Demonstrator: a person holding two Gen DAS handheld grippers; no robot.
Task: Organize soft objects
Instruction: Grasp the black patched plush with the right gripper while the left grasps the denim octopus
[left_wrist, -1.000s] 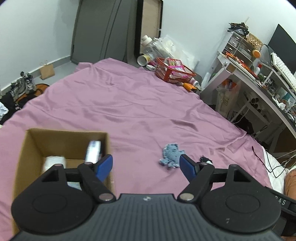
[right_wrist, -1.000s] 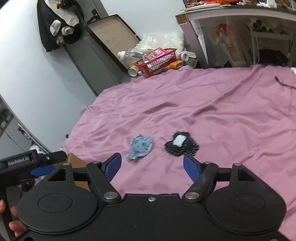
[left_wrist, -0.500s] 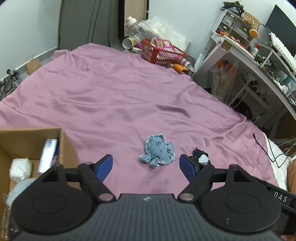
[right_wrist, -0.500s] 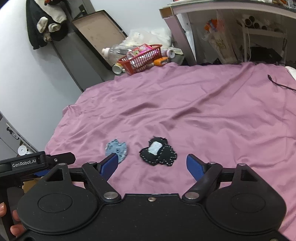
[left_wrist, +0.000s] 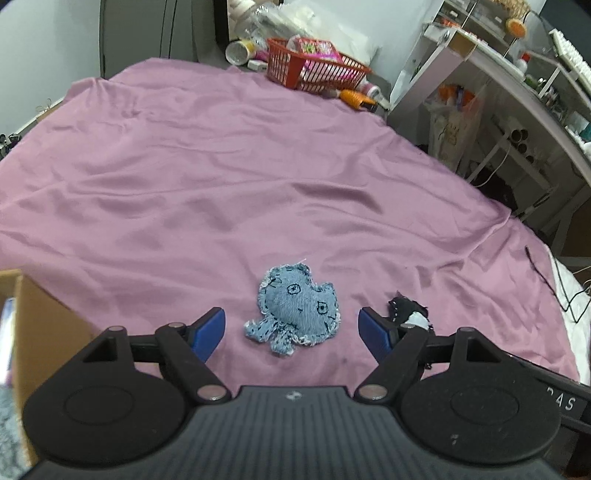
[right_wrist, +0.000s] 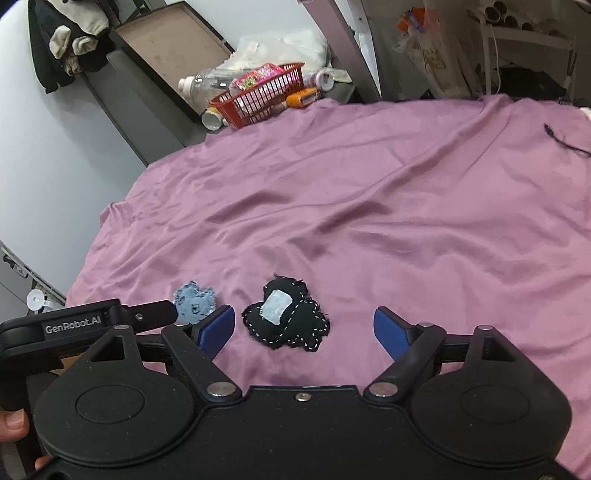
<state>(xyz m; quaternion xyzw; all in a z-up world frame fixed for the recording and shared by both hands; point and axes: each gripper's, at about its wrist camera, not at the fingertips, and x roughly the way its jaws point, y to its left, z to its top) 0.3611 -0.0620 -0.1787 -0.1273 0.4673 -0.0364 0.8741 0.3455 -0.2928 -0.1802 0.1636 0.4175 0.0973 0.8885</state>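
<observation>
Left wrist view, claw: the left gripper (left_wrist: 291, 328) is spread wide with nothing in it, its blue pads on either side of the blue denim toy (left_wrist: 295, 314).
Left wrist view, toy's place: it lies flat on the purple sheet (left_wrist: 221, 184), right of the cardboard box (left_wrist: 40, 332) and just left of the black felt toy (left_wrist: 408, 314).
Left wrist view, doing it well: I judge the approach nearly lined up; come straight down and pinch the plump middle, not the frayed legs (thin fabric may slip).
Left wrist view, heading: the head points away from the camera and left, legs trail toward the gripper; long axis runs diagonally.

Right wrist view, claw: the right gripper (right_wrist: 304, 328) is also wide apart and empty.
Right wrist view, toy's place: the black felt toy sits between the pads, nearer the left one, right of the denim toy.
Right wrist view, doing it well: shift slightly left to centre before closing.
Right wrist view, heading: its white patch (right_wrist: 276, 308) tilts up and right; overall heading unclear.
</observation>
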